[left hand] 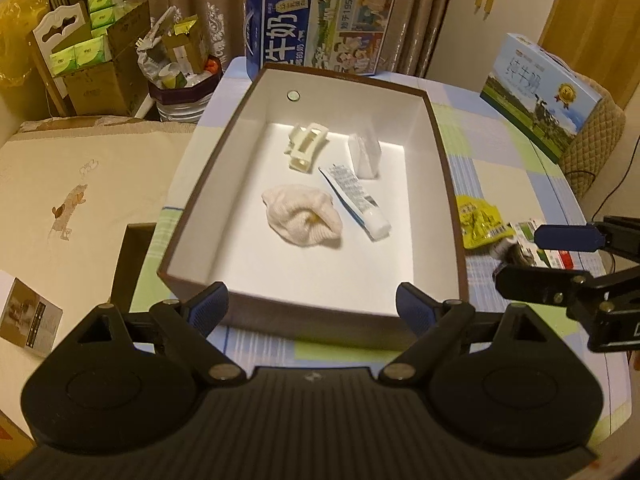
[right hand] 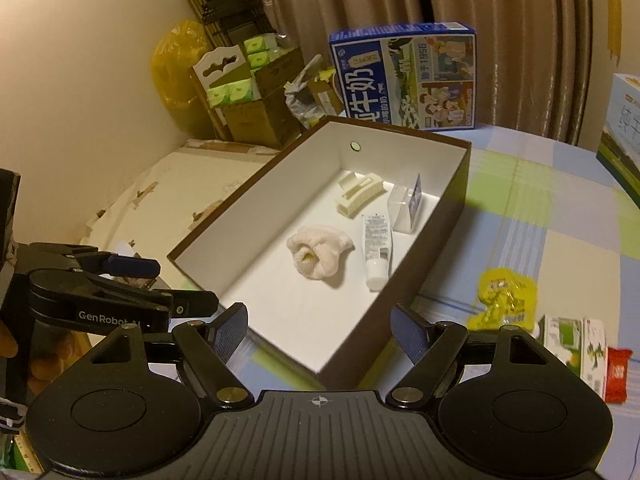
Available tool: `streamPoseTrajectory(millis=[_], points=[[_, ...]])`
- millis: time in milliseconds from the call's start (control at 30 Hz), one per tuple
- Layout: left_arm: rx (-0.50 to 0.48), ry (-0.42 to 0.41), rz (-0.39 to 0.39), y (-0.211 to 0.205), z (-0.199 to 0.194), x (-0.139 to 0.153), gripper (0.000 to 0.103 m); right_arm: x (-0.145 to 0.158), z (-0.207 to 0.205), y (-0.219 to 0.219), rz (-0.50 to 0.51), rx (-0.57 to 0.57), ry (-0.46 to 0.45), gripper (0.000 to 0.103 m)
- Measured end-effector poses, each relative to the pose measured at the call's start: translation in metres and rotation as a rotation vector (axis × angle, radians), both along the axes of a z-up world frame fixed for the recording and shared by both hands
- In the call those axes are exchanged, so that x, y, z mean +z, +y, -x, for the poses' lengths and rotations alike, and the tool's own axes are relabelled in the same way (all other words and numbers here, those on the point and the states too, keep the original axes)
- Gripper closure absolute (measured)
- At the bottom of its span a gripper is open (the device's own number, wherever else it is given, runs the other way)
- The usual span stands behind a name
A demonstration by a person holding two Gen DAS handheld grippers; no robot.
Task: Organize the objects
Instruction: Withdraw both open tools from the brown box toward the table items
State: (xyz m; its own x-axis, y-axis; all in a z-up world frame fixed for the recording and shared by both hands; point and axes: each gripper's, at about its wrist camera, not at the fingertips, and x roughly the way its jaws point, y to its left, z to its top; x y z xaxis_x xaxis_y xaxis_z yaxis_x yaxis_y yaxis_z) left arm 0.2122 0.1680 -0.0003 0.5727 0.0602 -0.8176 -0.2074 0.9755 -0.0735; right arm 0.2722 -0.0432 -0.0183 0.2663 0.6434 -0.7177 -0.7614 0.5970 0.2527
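Right of the brown-walled, white-lined cardboard box [right hand: 432,216], on the checked worktop [right hand: 532,216], I see a crinkled yellow snack packet [right hand: 505,297]. Right hand-held gripper [right hand: 320,334] is nearer, packet ahead-right. Both it and left hand-held gripper [left hand: 312,310] are wide open, empty.

An open brown cardboard box with a white interior [left hand: 448,184] sits on the checked tablecloth [left hand: 504,168]. Inside, a cream plastic hair claw [left hand: 305,147] lies toward the far wall, a small clear tissue packet [left hand: 364,155] to its right; nearer, a rolled cream knitted sock [left hand: 302,220] lies left of a white squeeze tube [left hand: 356,202]. Behind the box stands a blue milk carton case [left hand: 320,24]; to its right lies a yellow snack packet [left hand: 480,220].
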Motion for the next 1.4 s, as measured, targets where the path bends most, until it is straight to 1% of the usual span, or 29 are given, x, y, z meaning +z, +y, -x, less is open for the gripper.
streamPoseTrajectory(millis=[500, 733, 967, 1167, 1400], points=[[-0.022, 0.030, 0.002, -0.053, 0.019, -0.006, 0.015, 0.001, 0.011, -0.057, -0.004, -0.026, 0.033, 0.027], [-0.029, 0.060, 0.005, -0.080, 0.021, -0.014, 0.014, -0.006, 0.007, -0.087, 0.014, -0.033, 0.056, 0.027], [-0.057, 0.086, 0.007, -0.113, 0.017, -0.020, 0.014, -0.012, 0.002, -0.124, 0.030, -0.060, 0.073, 0.027], [-0.087, 0.100, 0.013, -0.143, 0.012, -0.025, 0.015, -0.019, -0.006, -0.160, 0.050, -0.128, 0.100, 0.027], [-0.139, 0.088, 0.045, -0.174, 0.004, -0.030, 0.015, -0.026, -0.020, -0.210, 0.059, -0.248, 0.134, 0.027]])
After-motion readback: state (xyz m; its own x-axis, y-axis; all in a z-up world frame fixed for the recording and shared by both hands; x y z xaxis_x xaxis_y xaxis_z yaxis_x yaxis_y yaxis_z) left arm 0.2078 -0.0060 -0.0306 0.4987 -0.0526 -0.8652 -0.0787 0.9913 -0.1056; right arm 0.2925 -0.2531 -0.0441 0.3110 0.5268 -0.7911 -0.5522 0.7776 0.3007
